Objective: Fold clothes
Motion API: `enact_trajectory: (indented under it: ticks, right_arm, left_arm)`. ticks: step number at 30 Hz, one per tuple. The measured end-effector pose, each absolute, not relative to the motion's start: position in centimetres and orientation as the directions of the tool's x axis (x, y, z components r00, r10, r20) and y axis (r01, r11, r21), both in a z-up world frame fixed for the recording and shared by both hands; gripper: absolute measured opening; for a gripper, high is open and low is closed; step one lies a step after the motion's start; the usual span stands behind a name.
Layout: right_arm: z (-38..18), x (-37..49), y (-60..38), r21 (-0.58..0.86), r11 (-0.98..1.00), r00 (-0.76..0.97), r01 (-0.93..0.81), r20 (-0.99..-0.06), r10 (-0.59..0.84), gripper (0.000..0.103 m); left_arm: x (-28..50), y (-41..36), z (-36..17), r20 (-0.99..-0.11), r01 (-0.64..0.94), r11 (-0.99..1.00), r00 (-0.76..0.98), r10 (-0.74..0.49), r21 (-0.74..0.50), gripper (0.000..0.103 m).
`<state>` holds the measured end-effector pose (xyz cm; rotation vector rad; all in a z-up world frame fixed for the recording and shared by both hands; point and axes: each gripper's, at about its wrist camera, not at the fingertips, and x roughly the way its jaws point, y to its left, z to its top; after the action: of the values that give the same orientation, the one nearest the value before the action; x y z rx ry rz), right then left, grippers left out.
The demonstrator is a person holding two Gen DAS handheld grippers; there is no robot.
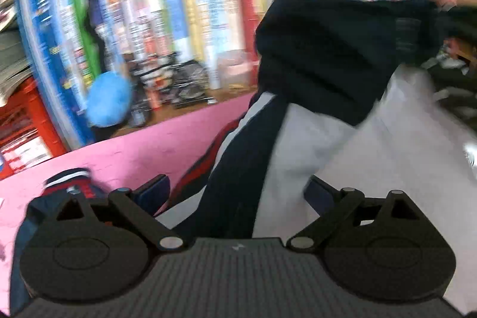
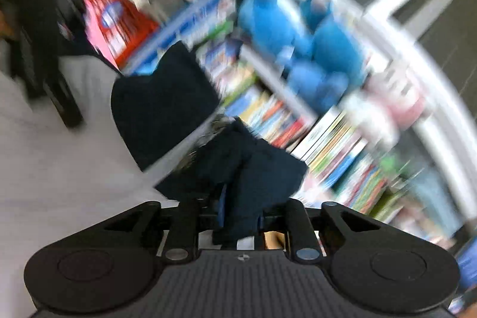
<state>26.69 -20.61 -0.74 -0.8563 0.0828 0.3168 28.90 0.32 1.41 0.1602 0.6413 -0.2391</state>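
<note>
The right claw (image 2: 240,216) is pressed together on a bunched edge of a dark navy garment (image 2: 253,169), the cloth gathered thick between its blue pads and spilling forward over them. Beyond that pinch the same fabric rises in a second dark lobe, lifted off the pale surface (image 2: 59,169) rather than lying flat on it; motion blur hides how it hangs further out.

The left claw (image 1: 235,192) stands spread wide, its two pads well apart, with the garment (image 1: 328,49) running between them but not gripped. In that view a dark strip of the cloth, edged with red and white trim, drapes down toward the claw across a grey panel, and a large navy mass hangs above it. Just beside the left pad lies a striped navy, red and white cuff (image 1: 70,181) on the pink mat (image 1: 149,151). Behind the garment stands a bookshelf (image 1: 179,20) packed with bright spines, with a blue plush toy (image 1: 108,100) at its foot.

The garment looks soft, limp and fairly bulky, probably a jacket or sweatshirt: light enough for one pinch, but it will sag and bunch wherever it is unsupported. A hold on a seam, hem or cuff should slip less than a hold on loose middle cloth, so the left claw would do best closing on the trimmed edge.
</note>
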Motion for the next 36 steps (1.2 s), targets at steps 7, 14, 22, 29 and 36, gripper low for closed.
enact_trajectory:
  ticks: [7,14,22,29,36]
  right_arm:
    - [-5.8,34.4,-19.4,-0.629,0.696,0.913,-0.345,-0.398,0.093,0.025]
    - [-3.6,32.0,-20.6,-0.601,0.774,0.940,-0.199,-0.340,-0.023,0.101]
    - [1.5,24.3,-21.4,-0.467,0.823,0.922,-0.325,-0.350,0.165,0.103]
    - [2.1,21.3,-18.1,-0.398,0.767,0.841,-0.504,-0.430,0.329,0.103]
    - [0.8,24.1,-13.7,-0.144,0.759,0.696,-0.635,-0.532,0.482,0.082]
  left_arm:
    - [26.0,9.3,3.7,-0.622,0.111,0.994,0.780,-0.073,0.023,0.097]
    - [22.8,14.8,5.2,-0.551,-0.098,0.985,0.819,0.162,0.145,0.103]
    - [31.1,17.6,-1.4,-0.742,-0.226,0.974,0.655,0.138,-0.018,0.072]
    - [28.4,16.2,3.7,-0.516,-0.321,0.945,0.800,0.307,0.064,0.002]
    - [25.2,20.6,9.4,-0.232,-0.711,0.685,0.647,0.726,0.158,0.005]
